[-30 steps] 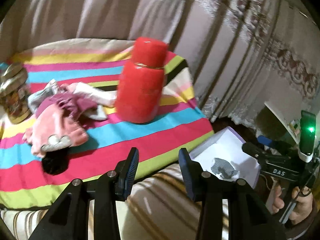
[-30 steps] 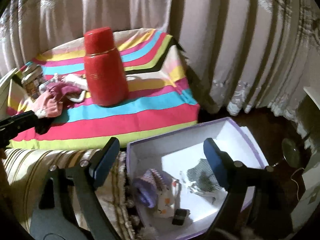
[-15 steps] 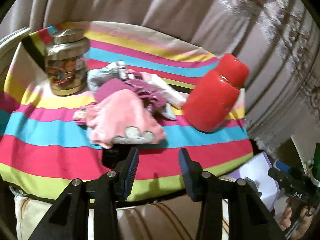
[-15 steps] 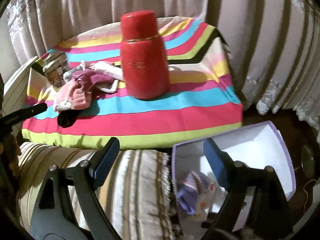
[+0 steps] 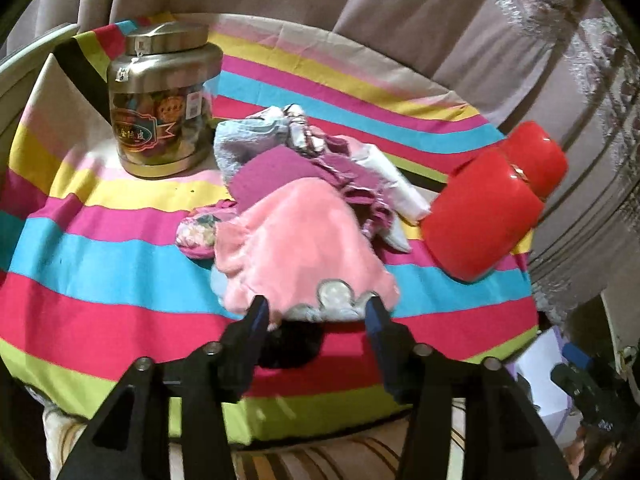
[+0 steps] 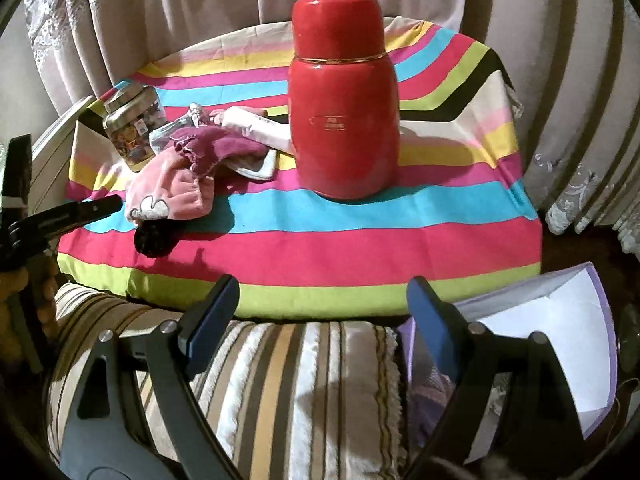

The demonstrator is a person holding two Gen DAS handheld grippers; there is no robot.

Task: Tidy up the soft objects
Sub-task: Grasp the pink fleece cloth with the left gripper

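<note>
Left wrist view, left gripper (image 5: 316, 312) agape, fleecy pink garment (image 5: 304, 244), glossy red flask (image 5: 484, 212)

Our left gripper (image 5: 316, 312) and right gripper (image 6: 322, 300) are matte black frames, each ending in 2 flat blue pads. We count 2 round silver screws on every arm, and our jaws bear no cables.

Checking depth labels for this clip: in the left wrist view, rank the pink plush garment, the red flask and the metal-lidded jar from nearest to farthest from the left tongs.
1. pink plush garment: right at the tips of the open left tongs, centre.
2. red flask: farther back, on the right.
3. metal-lidded jar: far left of the striped cloth.

The flask and jar are close to call; the jar looks slightly farther.
</note>
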